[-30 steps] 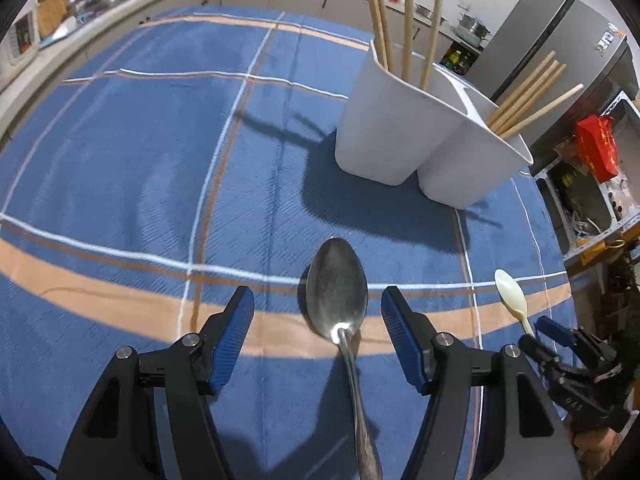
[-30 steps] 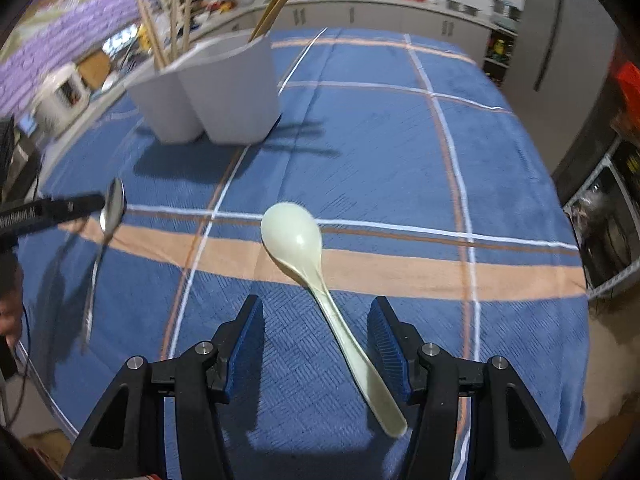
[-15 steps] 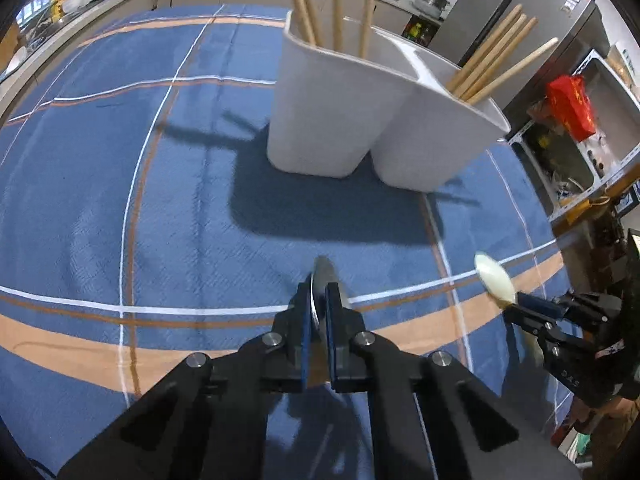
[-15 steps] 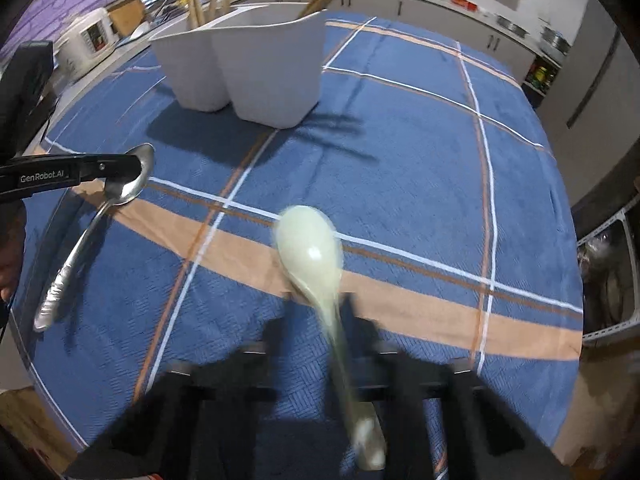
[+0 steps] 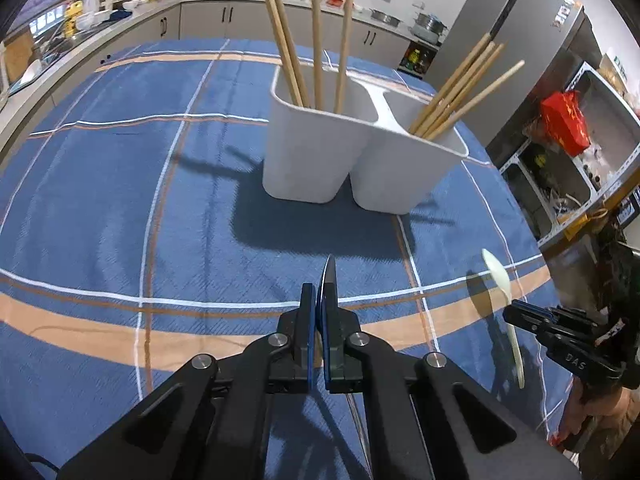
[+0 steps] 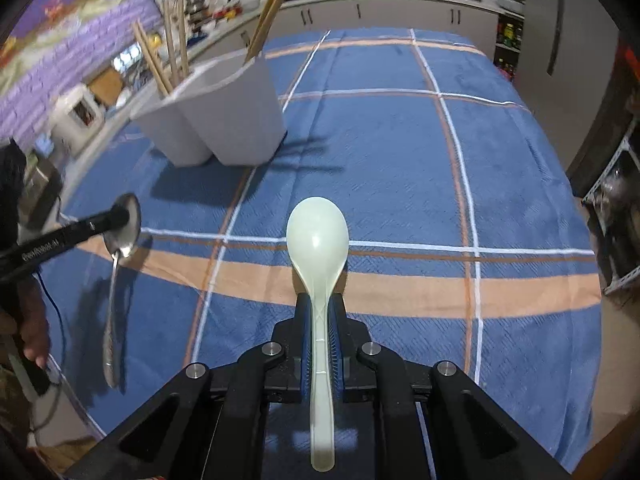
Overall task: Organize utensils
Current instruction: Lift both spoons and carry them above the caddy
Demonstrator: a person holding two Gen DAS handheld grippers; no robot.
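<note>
My left gripper [image 5: 318, 304] is shut on a metal spoon [image 5: 329, 274], seen edge-on and lifted above the blue cloth; the right wrist view shows its bowl [image 6: 125, 226] in the jaws with the handle hanging down. My right gripper [image 6: 320, 312] is shut on a pale green plastic spoon [image 6: 318, 236], bowl forward; it also shows in the left wrist view [image 5: 498, 276]. A white two-compartment utensil holder [image 5: 344, 152] stands ahead of both grippers, with wooden chopsticks [image 5: 316, 32] in both compartments. It also shows at the left of the right wrist view [image 6: 224, 120].
A blue checked tablecloth [image 5: 120, 200] covers the table. Kitchen counters [image 5: 192, 12] run along the far edge, a fridge [image 5: 520, 40] and a shelf rack [image 5: 580, 160] stand to the right. The table edge is close behind both grippers.
Both grippers have closed, the left on the metal spoon and the right on the plastic spoon, and both spoons have come up off the cloth. The holder looks nearer.
</note>
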